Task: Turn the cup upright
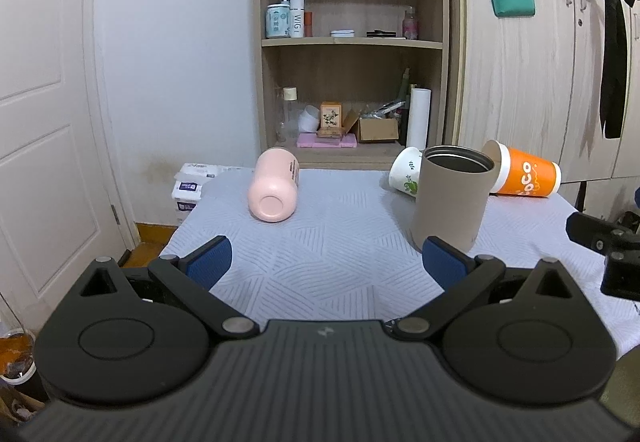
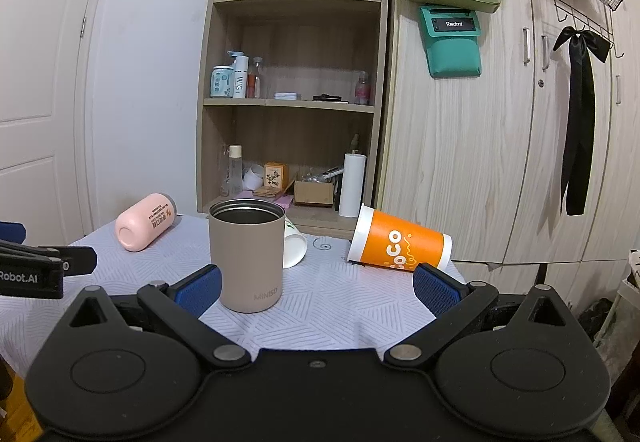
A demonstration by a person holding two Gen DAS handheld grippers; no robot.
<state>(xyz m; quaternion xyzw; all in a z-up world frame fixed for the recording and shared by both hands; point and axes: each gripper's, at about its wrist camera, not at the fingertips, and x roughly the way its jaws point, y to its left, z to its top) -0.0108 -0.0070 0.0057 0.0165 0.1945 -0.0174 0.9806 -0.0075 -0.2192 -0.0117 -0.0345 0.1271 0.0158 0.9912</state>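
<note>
My left claw (image 1: 326,262) gapes, released, over the white-clothed counter (image 1: 340,262). From left: pink bottle (image 1: 274,184) lying down, beige metal tumbler (image 2: 248,254) upright, orange paper cup (image 2: 400,244) toppled. My right claw (image 2: 318,290) hangs released too.

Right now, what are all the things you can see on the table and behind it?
Tumbler: 1, beige, upright, table middle.
Pink cup: 1, on its side, far left of table.
Orange cup: 1, on its side, far right.
White cup: 1, leaf print, on its side behind the tumbler.
Tablecloth: 1, pale grey-blue, patterned.
Shelf: 1, wooden, holding bottles and boxes.
Wardrobe: 1, pale wood, right of shelf.
Ribbon: 1, black, hanging on wardrobe.
Pouch: 1, teal, on wardrobe.
Door: 1, white, left.
Left gripper: open, empty.
Right gripper: open, empty.
</note>
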